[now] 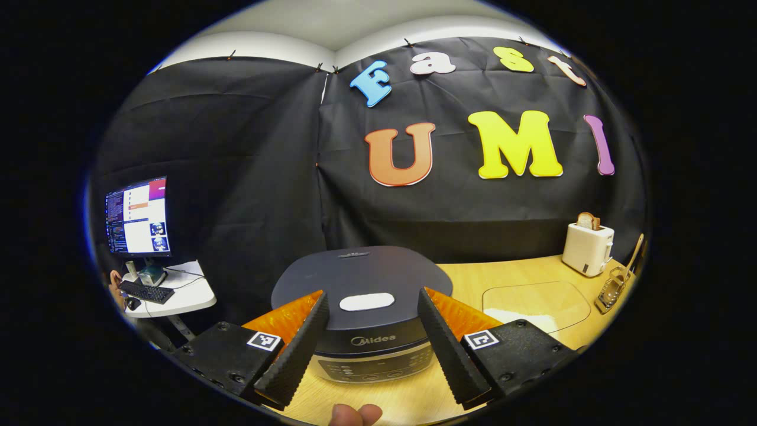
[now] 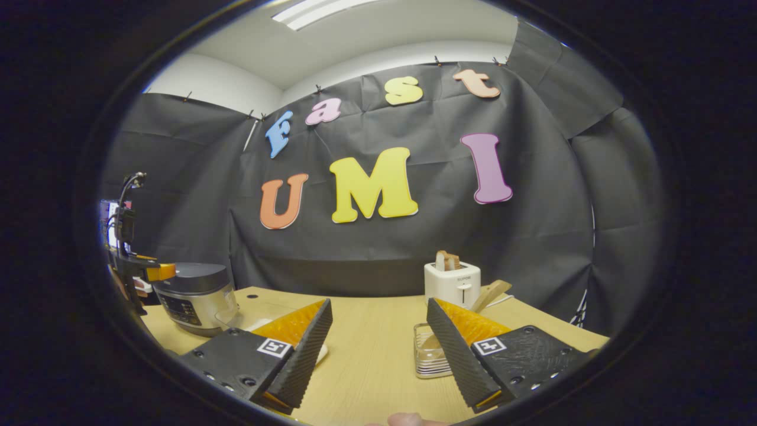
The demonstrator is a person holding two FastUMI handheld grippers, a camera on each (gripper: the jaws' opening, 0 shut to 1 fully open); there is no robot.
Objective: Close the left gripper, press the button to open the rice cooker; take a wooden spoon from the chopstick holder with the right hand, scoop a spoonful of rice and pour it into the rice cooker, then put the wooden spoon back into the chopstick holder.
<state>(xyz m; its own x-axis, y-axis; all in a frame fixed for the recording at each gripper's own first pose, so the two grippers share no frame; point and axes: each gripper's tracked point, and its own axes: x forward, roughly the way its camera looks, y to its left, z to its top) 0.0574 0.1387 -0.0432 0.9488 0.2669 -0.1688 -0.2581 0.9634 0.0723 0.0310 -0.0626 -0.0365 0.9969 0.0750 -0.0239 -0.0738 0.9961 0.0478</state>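
On the wooden table, the dark-lidded, silver-bodied rice cooker is sitting with its lid down, directly ahead of the left claw. That claw is standing wide, holding nothing. The right claw is likewise gaping empty near the clear chopstick holder carrying the wooden spoon.

Wooden table, rice cooker, toaster, chopstick holder, perhaps a clear rice tray
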